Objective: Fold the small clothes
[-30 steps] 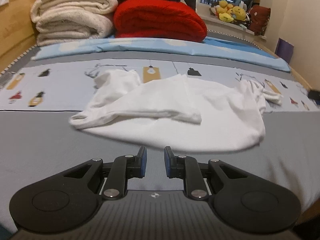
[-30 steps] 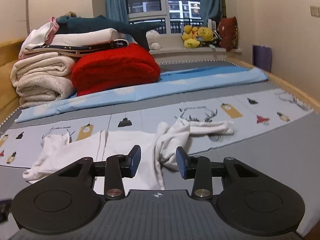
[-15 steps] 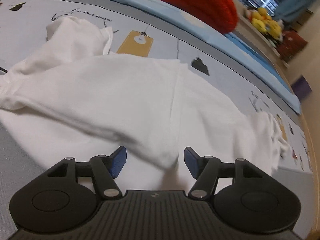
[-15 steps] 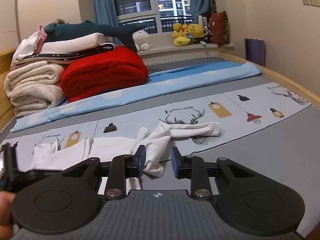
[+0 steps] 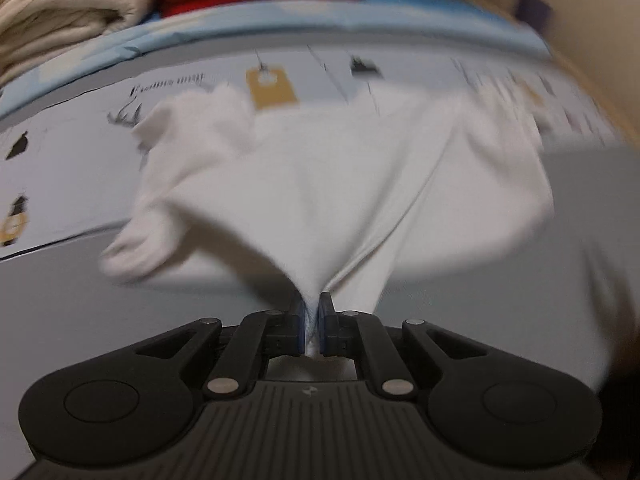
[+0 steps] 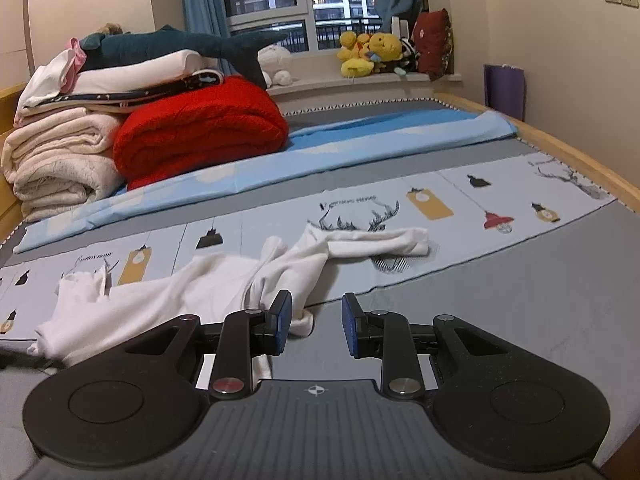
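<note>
Pinched tight between the left gripper's [image 5: 310, 312] blue pads was a bunch of the white garment [image 5: 340, 184], drawn up into a taut, funnel-shaped peak from the bed [image 5: 120, 320]. That grip was shown only in the left wrist view, where everything was smeared by motion blur. From the right wrist view a sharper scene was given: the garment [image 6: 224, 280] was seen lying crumpled across the bed's [image 6: 500, 300] printed band and grey stripe, soft and thin, one long sleeve stretched out flat toward the right. The right gripper [image 6: 316, 322] was held with its jaws spread apart, nothing pressed between them; a rumpled fold of the garment was seen just beside the left pad, whether touching could not be told. Farther back, only in that view in full, thick folded blankets were stacked: a fluffy cream one [image 6: 60, 160] and a nubbly red one [image 6: 200, 128], with a plush shark [image 6: 180, 46] laid on top.
</note>
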`<action>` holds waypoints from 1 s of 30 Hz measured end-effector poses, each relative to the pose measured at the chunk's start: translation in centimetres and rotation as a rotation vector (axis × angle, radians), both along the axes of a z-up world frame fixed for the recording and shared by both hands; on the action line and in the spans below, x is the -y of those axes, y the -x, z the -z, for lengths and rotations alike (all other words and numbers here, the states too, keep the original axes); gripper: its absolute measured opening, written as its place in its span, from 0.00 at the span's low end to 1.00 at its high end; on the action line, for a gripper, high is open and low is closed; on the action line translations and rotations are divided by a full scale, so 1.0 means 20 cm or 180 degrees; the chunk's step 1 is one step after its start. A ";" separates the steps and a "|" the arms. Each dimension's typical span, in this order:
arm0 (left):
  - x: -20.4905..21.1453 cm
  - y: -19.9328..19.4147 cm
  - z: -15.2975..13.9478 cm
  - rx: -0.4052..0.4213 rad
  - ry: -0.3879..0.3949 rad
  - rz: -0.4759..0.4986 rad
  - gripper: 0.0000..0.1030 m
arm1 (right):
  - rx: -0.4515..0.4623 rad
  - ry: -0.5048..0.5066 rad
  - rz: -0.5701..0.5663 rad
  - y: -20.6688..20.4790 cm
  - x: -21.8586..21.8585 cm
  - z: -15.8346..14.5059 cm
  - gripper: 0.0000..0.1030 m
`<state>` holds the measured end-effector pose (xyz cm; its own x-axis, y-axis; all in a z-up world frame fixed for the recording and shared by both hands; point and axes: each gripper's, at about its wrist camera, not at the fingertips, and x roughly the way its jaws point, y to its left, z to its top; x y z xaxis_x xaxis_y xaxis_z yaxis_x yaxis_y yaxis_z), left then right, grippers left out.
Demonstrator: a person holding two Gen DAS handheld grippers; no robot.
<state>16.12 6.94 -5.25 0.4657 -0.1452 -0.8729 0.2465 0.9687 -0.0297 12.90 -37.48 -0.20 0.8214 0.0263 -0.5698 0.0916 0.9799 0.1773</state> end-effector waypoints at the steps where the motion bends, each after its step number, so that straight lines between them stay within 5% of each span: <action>1: -0.09 0.08 0.00 -0.0099 -0.0026 0.0170 0.06 | -0.0024 -0.0029 -0.0003 0.01 0.00 0.00 0.28; 6: -0.47 0.42 0.08 -0.0489 -0.0341 0.0543 0.06 | -0.0148 -0.0055 -0.0034 0.04 -0.05 0.03 0.28; 10: -0.69 0.54 0.12 -0.0555 0.0026 0.0215 0.11 | -0.0282 -0.0066 -0.0069 0.04 -0.10 0.07 0.28; 13: -0.76 0.60 0.07 -0.0389 0.0308 0.0218 0.31 | -0.0422 -0.0203 -0.0086 0.01 -0.14 0.10 0.30; 17: -0.79 0.56 0.08 -0.0298 0.0371 0.0056 0.33 | -0.0615 -0.0455 -0.0205 -0.04 -0.26 0.16 0.35; 20: -0.80 0.52 0.11 -0.0271 0.0221 -0.0081 0.44 | -0.0716 -0.0481 -0.0335 -0.09 -0.40 0.19 0.46; 30: -0.75 0.39 0.13 -0.0344 0.0278 -0.0084 0.44 | -0.0939 0.0071 -0.0717 -0.32 -0.81 0.31 0.52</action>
